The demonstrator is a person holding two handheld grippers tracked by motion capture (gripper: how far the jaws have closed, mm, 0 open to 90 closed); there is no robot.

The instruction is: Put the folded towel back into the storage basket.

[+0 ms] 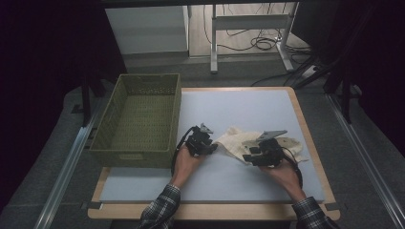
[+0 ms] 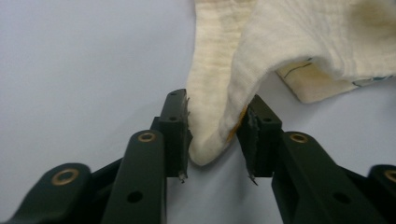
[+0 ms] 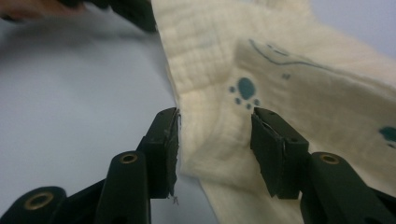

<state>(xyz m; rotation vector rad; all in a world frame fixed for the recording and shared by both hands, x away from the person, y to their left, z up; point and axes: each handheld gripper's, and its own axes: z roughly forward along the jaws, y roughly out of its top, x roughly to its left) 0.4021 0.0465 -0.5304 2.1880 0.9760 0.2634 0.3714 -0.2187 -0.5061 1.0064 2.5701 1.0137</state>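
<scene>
A cream cloth (image 1: 239,138) with teal paw prints lies crumpled on the white mat (image 1: 239,102) between my two grippers. My left gripper (image 1: 213,147) stands at the cloth's left corner. In the left gripper view that corner (image 2: 210,116) hangs between the parted jaws (image 2: 217,135), and the pads do not press on it. My right gripper (image 1: 246,158) sits at the cloth's near edge. In the right gripper view a fold of the cloth (image 3: 219,135) lies between its parted jaws (image 3: 215,140), loose and not pinched.
An olive woven basket (image 1: 136,151) stands on the table's left side, close to my left hand, with nothing in it. The wooden table edge (image 1: 305,124) frames the mat. A desk frame and cables (image 1: 253,43) are on the floor beyond.
</scene>
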